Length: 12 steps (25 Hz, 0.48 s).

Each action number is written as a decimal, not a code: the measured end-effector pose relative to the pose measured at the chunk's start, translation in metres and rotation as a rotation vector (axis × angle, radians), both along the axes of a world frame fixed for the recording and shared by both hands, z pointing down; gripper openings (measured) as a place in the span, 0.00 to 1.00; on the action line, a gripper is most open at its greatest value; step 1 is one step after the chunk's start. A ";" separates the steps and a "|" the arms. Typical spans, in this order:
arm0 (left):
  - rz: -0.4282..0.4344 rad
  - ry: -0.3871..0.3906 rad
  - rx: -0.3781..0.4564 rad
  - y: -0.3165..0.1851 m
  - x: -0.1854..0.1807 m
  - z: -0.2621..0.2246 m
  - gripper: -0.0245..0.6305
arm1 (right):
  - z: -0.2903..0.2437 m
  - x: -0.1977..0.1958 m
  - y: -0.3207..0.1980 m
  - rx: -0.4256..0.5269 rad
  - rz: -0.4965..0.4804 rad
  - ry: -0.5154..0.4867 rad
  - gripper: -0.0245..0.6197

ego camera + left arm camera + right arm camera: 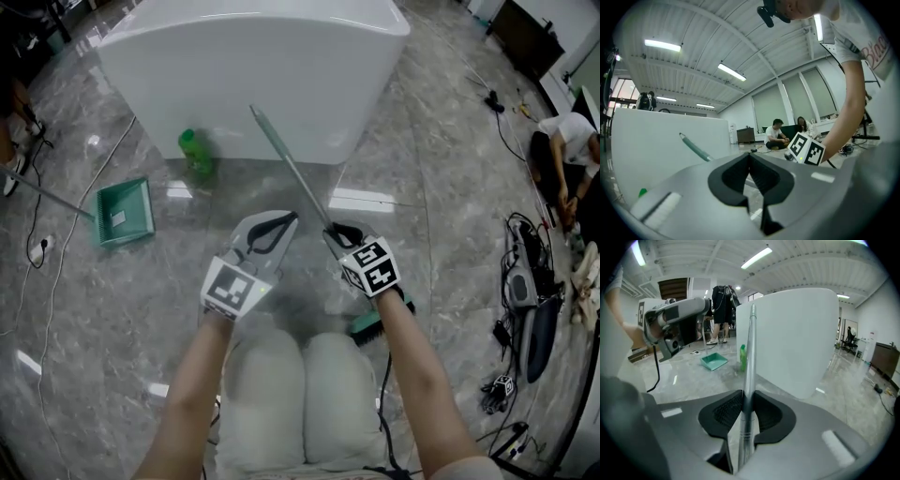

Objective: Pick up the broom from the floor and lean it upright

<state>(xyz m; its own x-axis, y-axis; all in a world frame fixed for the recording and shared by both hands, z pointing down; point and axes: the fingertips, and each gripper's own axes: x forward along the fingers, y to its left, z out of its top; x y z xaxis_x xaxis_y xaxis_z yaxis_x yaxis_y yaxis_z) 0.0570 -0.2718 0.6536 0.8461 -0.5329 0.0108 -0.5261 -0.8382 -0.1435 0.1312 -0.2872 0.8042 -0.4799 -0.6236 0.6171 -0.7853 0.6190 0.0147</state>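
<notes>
My left grey plastic gripper [289,219] points out level in front of me. Its two black pads are pressed together with nothing between them. Just to its right, my right grey plastic gripper [335,232] tips downward. Its pads squeeze the thin silver broom pole [291,164]. My bare left forearm [192,394] and bare right forearm [422,375] reach forward behind the grippers.

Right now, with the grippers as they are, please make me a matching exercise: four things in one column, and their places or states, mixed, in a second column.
1. broom
2. left gripper
3. dustpan
4. green bottle

A. stands upright beside the white block
B. lies on the floor, at the left
C. jaws together, nothing between them
D. handle clamped in the right gripper

Pairs: 1-D, 2-C, 3-B, 4-A
</notes>
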 end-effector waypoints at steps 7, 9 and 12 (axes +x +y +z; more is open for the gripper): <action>-0.074 0.066 0.024 -0.023 -0.007 -0.018 0.04 | -0.053 -0.017 -0.085 0.166 0.088 -0.043 0.17; -0.088 0.086 0.034 -0.027 -0.009 -0.024 0.04 | -0.068 -0.019 -0.107 0.202 0.125 -0.044 0.17; -0.110 0.093 0.050 -0.036 -0.012 -0.033 0.04 | -0.088 -0.018 -0.135 0.242 0.182 -0.048 0.17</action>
